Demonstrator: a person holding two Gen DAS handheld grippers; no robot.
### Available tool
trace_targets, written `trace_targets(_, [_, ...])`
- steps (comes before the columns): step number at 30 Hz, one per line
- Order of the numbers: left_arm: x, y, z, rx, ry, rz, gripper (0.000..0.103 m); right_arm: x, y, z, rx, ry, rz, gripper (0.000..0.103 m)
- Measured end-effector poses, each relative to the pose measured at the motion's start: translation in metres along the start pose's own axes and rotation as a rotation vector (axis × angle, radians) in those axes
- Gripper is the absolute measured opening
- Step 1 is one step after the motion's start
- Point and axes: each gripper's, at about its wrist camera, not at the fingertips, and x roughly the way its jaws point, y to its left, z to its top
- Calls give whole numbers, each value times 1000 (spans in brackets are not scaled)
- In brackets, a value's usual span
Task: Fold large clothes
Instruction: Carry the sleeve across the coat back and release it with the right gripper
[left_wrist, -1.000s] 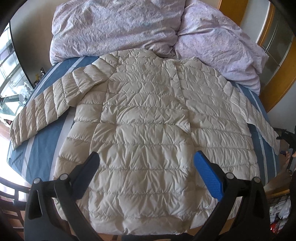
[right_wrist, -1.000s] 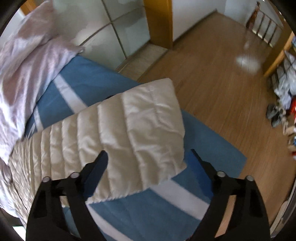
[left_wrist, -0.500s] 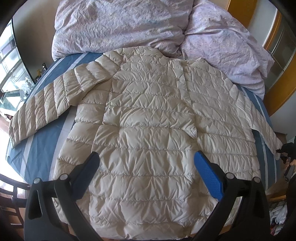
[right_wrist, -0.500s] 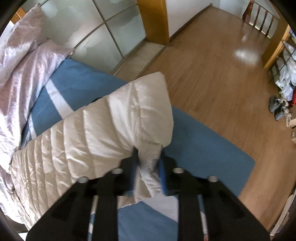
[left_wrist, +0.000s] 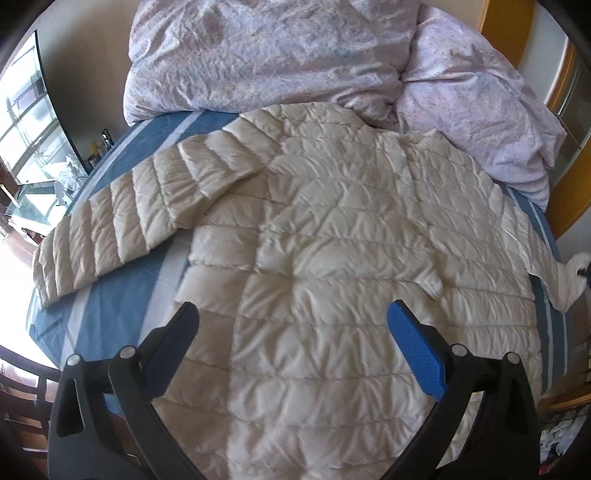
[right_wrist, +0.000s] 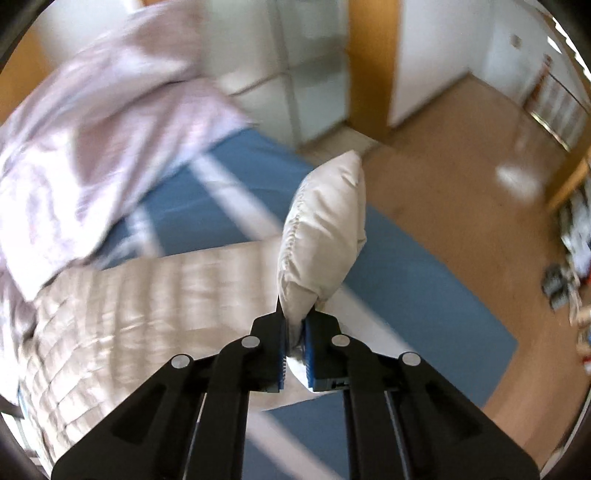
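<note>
A bed (left_wrist: 110, 325) with a blue, white-striped cover fills the left wrist view, with rumpled lilac bedding (left_wrist: 266, 55) heaped along its head edge. A cream quilted jacket (left_wrist: 332, 258) lies flat across the cover, collar toward the bedding, hem toward the foot edge. Its left sleeve (left_wrist: 122, 221) stretches out toward the bed's left edge. The left gripper (left_wrist: 291, 332) hovers above the lower body of the jacket, its fingers (left_wrist: 417, 350) spread wide and holding nothing. At the bed's right edge the other sleeve's end is raised off the cover.

The right wrist view is blurred, showing wooden floor (right_wrist: 461, 184) beyond the bed's right edge. Here the right gripper (right_wrist: 295, 343) has its fingers (right_wrist: 309, 350) pressed together on the right sleeve cuff (right_wrist: 325, 236), which stands up from the grip, puffed and free of the cover, while the rest of the sleeve trails down to the jacket body on the bed.

The step in hand looks like folding this sleeve inward. To do it well, carry the cuff across the jacket's body in a low arc toward the far shoulder, keeping the sleeve untwisted, and let go only once it lies flat inside the outline. The slippery shell may slide, so the free left gripper could pin the body near the armpit.
</note>
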Motion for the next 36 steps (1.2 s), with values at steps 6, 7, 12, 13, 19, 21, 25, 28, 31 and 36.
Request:
trace_targets(6, [5, 39, 7, -34, -4, 8, 101, -14, 118, -23, -172, 15, 118, 8])
trace_targets(7, [6, 45, 8, -38, -3, 9, 101, -14, 143, -32, -200, 27, 138, 8])
trace_targets(12, [9, 80, 12, -57, 0, 12, 101, -7, 219, -68, -279, 81, 187, 8])
trace_targets(13, [9, 86, 13, -58, -1, 12, 101, -5, 229, -74, -288, 91, 194, 8])
trace_targets(19, [13, 121, 21, -64, 0, 22, 101, 1, 305, -132, -361, 163, 247, 8])
trace_targets(21, [16, 132, 23, -69, 5, 28, 101, 1, 322, -146, -384, 185, 259, 8])
trace_targets(25, [19, 148, 24, -82, 11, 32, 101, 0, 361, -175, -432, 219, 276, 8])
trace_targets(28, [20, 158, 24, -93, 11, 30, 101, -2, 385, -191, -456, 235, 288, 8])
trace_targets(31, [20, 166, 23, -100, 11, 31, 101, -2, 404, -202, -474, 246, 294, 8])
trace_targets(36, [22, 177, 23, -115, 11, 36, 101, 1, 428, -216, -515, 276, 306, 12])
